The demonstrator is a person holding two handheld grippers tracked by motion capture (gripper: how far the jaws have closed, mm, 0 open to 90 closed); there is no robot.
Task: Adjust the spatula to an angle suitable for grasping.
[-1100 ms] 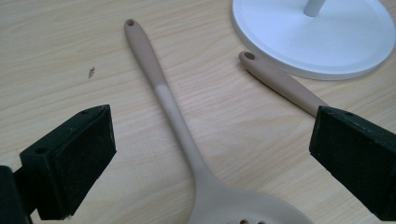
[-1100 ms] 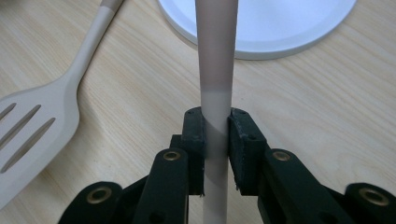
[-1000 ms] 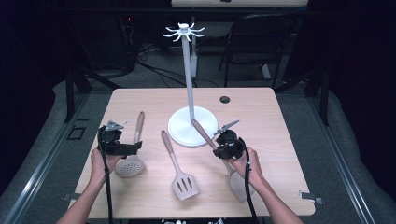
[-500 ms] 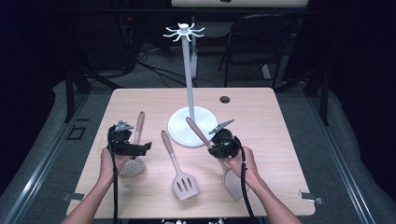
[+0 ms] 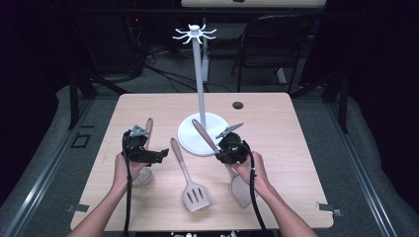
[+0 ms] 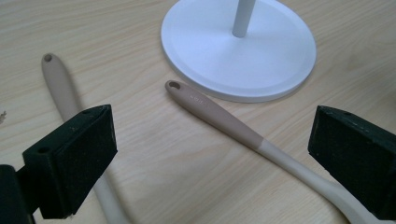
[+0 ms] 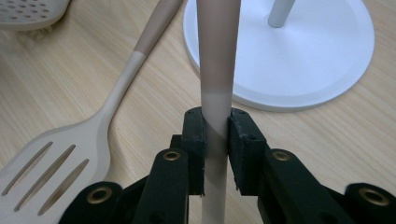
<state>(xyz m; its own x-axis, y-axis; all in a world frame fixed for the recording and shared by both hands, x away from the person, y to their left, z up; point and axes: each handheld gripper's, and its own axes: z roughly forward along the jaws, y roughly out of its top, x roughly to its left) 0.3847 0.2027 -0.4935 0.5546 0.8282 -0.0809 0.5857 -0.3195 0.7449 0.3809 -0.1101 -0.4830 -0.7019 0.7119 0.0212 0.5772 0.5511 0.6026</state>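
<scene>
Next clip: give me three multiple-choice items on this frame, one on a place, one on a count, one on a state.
1. Where does the slotted turner lie?
A. on the stand's base
B. on the table between the two grippers
C. hung from the stand's hooks

2. How many utensils are there in all?
A. two
B. three
C. five

3. How is the right gripper?
A. open over the table
B. shut on a spatula's handle
C. shut on the stand's pole

Key: 1 B, it lies flat on the table in the high view. 2 B, the skimmer, the turner and the spatula. 3 B, its pads press on the handle in the right gripper view.
</scene>
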